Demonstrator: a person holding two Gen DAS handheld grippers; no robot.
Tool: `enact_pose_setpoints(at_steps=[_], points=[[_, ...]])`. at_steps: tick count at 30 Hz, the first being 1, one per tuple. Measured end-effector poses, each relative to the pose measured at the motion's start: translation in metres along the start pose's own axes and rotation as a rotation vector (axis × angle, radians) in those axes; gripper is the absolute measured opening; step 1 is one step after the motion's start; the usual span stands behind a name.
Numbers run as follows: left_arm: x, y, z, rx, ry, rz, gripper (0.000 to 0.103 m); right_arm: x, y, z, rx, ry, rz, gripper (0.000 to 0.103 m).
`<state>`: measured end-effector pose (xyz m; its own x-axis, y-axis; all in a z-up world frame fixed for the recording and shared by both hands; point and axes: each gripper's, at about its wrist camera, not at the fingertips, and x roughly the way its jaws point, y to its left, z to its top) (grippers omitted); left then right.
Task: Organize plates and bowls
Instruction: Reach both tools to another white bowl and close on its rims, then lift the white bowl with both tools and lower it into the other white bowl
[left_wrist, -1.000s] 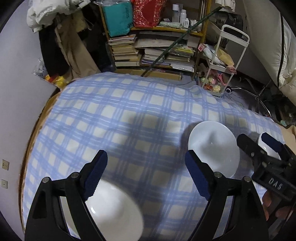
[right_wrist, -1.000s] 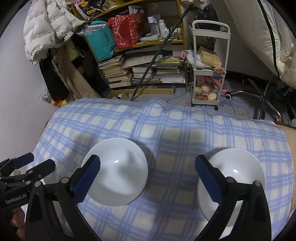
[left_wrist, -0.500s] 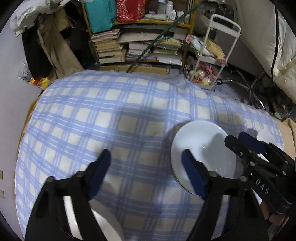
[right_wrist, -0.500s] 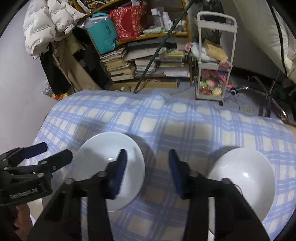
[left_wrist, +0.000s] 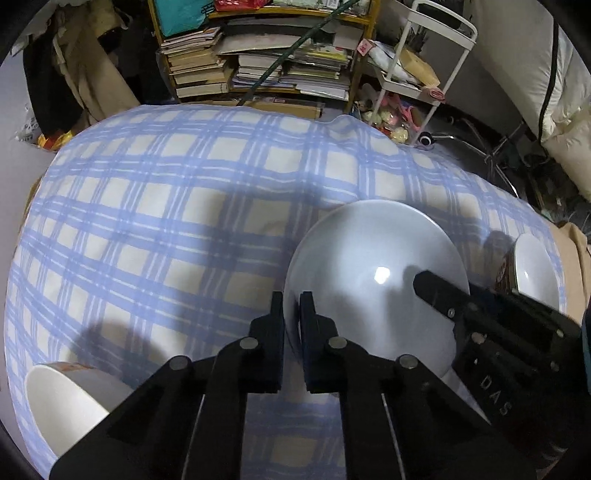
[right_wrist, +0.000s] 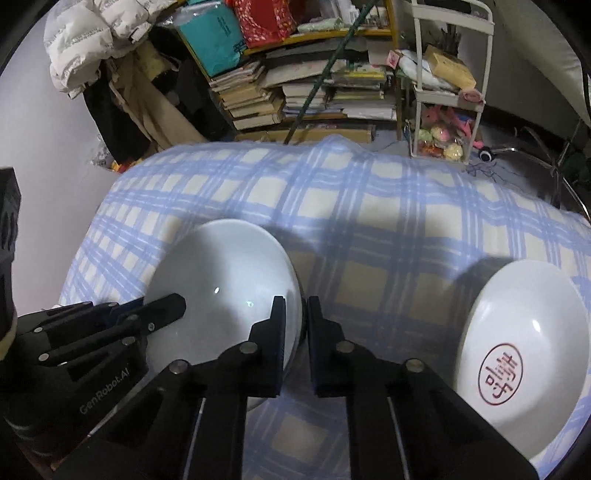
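1. A desk draped in a blue-and-cream checked cloth fills both views, with a cluttered bookshelf and a white wire trolley beyond its far edge.
2. A plain white ceramic plate sits on the cloth in the middle.
3. A white plate with a red round stamp lies well apart to the right.
4. A white bowl lies at the near-left corner of the cloth.
5. The left tool is closing narrowly on the plain plate's left rim, one pad on either side of the edge.
6. The right tool pinches the same plate's right rim, jaws nearly together.
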<state>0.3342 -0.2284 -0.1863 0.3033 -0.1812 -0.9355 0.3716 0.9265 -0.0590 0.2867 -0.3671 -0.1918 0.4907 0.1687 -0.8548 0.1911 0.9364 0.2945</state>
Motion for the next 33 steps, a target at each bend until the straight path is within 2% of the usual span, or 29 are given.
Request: enact_pose_setpoints(at_steps=[4,7,10,21,33], points=[[-0.007,0.000,-0.001,0.008,-0.004,-0.020,0.008,-0.004,-0.003,-0.004,0.039,-0.005,0.006,0.011],[-0.017,0.000,-0.004,0.023,-0.001,0.009,0.008,-0.010,0.000,-0.009,0.042,-0.020,0.004,0.010],[-0.028,0.007,-0.005,-0.003,0.001,0.014,0.008,-0.018,0.009,-0.014,0.033,-0.030,0.013,0.010],[-0.087,0.035,-0.024,-0.027,-0.043,0.061,0.008,-0.054,0.053,-0.026,-0.016,-0.095,0.076,0.010],[-0.145,0.078,-0.068,-0.074,-0.093,0.139,0.009,-0.090,0.123,-0.046,-0.137,-0.145,0.131,0.010]])
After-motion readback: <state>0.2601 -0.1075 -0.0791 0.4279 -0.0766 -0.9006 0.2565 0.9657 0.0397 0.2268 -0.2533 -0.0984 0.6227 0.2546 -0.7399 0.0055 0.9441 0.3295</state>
